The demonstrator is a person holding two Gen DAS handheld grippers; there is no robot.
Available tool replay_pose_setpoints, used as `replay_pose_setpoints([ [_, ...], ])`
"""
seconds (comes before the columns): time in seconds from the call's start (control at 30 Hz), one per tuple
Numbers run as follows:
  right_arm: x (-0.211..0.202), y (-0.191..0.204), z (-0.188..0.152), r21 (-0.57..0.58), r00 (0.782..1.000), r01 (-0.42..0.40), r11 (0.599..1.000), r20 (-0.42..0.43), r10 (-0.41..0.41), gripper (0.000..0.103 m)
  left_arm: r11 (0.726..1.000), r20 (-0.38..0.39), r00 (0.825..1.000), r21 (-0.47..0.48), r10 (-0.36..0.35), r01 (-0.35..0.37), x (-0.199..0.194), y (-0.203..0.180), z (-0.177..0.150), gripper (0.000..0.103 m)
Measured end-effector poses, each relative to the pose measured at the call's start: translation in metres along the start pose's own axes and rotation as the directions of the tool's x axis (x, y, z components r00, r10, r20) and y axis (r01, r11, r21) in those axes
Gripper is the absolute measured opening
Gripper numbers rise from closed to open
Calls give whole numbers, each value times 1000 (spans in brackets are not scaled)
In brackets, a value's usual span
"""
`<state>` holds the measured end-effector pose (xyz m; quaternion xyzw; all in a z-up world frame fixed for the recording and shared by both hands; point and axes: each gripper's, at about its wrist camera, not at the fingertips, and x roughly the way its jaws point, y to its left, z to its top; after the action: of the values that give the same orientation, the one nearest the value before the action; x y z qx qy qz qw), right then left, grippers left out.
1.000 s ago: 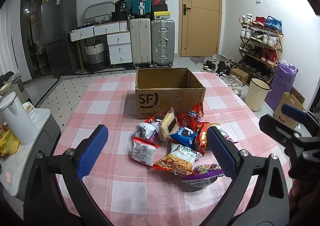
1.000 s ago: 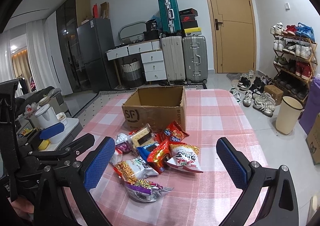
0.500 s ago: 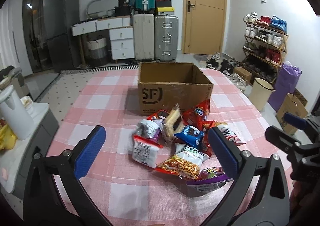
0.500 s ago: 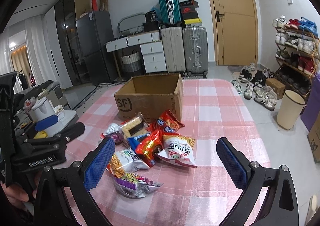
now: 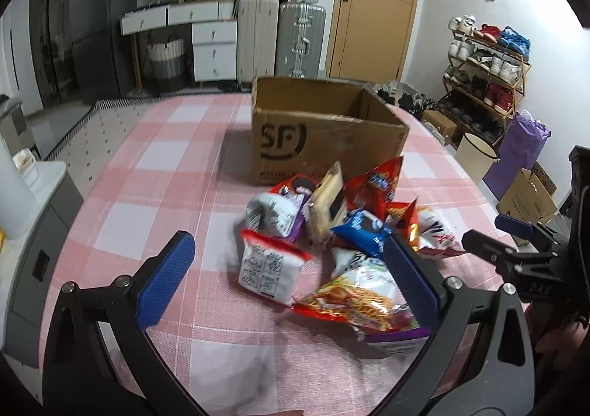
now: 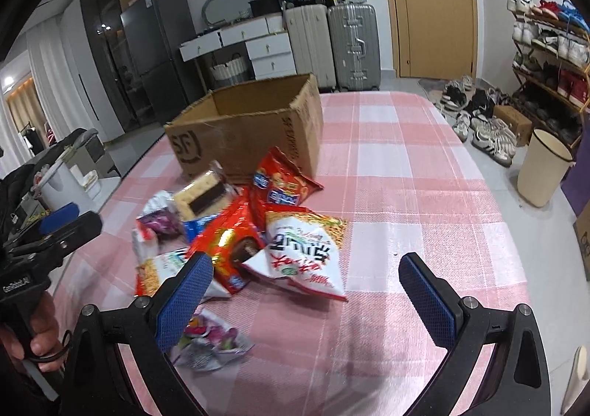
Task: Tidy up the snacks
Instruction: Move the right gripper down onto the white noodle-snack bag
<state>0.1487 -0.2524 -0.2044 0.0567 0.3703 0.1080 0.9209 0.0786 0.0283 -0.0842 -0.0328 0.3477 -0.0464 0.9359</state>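
A pile of snack bags lies on the pink checked tablecloth (image 5: 155, 194) in front of an open, empty SF cardboard box (image 5: 317, 139), which also shows in the right wrist view (image 6: 250, 135). My left gripper (image 5: 287, 279) is open just above the near side of the pile, over a white and red bag (image 5: 267, 272) and a noodle-snack bag (image 5: 354, 298). My right gripper (image 6: 306, 301) is open, low over the table, with a white bag with red lettering (image 6: 306, 253) between its fingers. A red bag (image 6: 228, 246) lies left of that one.
A purple and white bag (image 6: 210, 346) lies nearest me. Left of the table stands a grey cabinet with a white jug (image 5: 14, 194). To the right on the floor are a cream bin (image 6: 542, 169), cardboard boxes and a shoe rack (image 5: 486, 73). Suitcases stand by the far wall.
Both grippers have moved forward and down toward the snack pile, which now looks larger and closer in both views. Both stay open. The snacks and box have not moved.
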Motion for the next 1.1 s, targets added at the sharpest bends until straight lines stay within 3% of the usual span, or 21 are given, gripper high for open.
replay_pose_setpoints([
  [0.53, 80, -25, 15, 79, 982, -17, 997, -185, 32, 103, 999, -66, 998, -46, -25, 22, 62, 23, -8, 102],
  [0.6, 88, -24, 16, 71, 981, -25, 997, -191, 38, 103, 997, -66, 996, -57, -57, 54, 70, 27, -8, 102],
  [0.77, 97, -19, 16, 60, 978, -42, 997, -200, 53, 96, 993, -69, 994, -83, -87, 81, 77, 34, -9, 102],
  [0.97, 104, -19, 17, 68, 975, -67, 995, -209, 80, 88, 993, -63, 992, -50, -113, 110, 71, 31, -7, 102],
  [1.1, 108, -18, 16, 71, 972, -81, 994, -213, 94, 83, 992, -94, 988, -46, -123, 119, 68, 29, -9, 102],
])
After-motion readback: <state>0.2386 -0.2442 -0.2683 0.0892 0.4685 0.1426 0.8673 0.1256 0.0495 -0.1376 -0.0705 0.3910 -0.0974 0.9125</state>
